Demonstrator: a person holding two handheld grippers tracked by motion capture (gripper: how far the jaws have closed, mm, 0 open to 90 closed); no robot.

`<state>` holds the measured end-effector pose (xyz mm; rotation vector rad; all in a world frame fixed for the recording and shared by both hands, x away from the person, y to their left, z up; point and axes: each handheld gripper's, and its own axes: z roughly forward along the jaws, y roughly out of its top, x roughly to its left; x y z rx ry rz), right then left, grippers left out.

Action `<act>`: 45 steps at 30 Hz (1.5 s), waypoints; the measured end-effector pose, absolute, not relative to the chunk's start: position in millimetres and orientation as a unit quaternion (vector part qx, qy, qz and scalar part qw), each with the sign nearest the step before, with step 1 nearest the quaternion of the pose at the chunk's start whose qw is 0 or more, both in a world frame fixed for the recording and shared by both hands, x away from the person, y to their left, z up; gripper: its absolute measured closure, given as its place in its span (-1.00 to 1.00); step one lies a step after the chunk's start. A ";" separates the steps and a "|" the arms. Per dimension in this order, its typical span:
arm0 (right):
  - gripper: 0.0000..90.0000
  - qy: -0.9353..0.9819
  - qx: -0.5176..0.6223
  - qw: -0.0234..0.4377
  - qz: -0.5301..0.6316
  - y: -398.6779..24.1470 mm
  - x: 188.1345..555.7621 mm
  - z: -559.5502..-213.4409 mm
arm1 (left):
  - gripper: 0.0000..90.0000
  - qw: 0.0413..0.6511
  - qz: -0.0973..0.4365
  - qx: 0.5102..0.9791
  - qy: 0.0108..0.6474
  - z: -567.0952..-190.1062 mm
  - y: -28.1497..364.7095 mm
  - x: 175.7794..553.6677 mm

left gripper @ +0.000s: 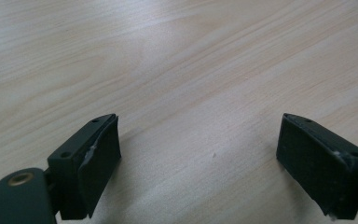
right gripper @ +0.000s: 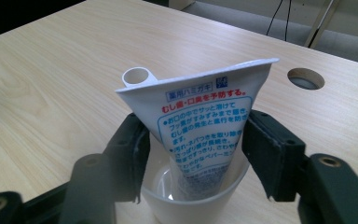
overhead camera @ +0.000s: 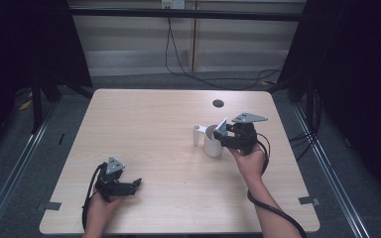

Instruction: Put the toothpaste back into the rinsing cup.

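A white cup [overhead camera: 212, 144] stands right of the table's middle, with a white toothpaste tube [overhead camera: 222, 126] upright in it, crimped end up. The tube [right gripper: 205, 121] carries blue and red print and leans on the cup's [right gripper: 191, 205] rim. My right gripper [overhead camera: 223, 135] reaches in from the right, and its jaws [right gripper: 196, 144] stand on either side of the tube just above the rim, open, with a small gap at the left pad. My left gripper [overhead camera: 134, 184] rests near the front left and is open [left gripper: 198, 154] over bare wood with nothing between its jaws.
A short white tubular piece [overhead camera: 196, 134] stands against the cup's left side. A round cable hole [overhead camera: 218, 103] lies behind the cup. The wooden table [overhead camera: 154, 114] has dark floor and metal rails around it, and cables trail at the back.
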<state>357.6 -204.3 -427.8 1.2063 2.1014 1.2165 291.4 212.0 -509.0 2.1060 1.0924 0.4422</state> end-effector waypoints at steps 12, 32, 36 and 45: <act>-0.38 0.748 0.442 0.217 0.444 -205.9 358.3 -424.1 | -0.71 0.356 0.172 0.815 0.423 -509.1 212.0 291.4; -0.68 0.752 0.436 0.207 0.448 -212.4 353.3 -421.8 | -0.71 0.356 0.171 0.816 0.423 -509.0 212.1 291.4; -0.67 0.756 0.435 0.205 0.445 -214.5 351.1 -421.7 | -0.71 0.355 0.171 0.816 0.422 -508.9 212.1 291.4; -0.67 0.757 0.433 0.208 0.442 -223.8 344.5 -421.2 | -0.71 0.356 0.171 0.816 0.422 -509.0 212.1 291.4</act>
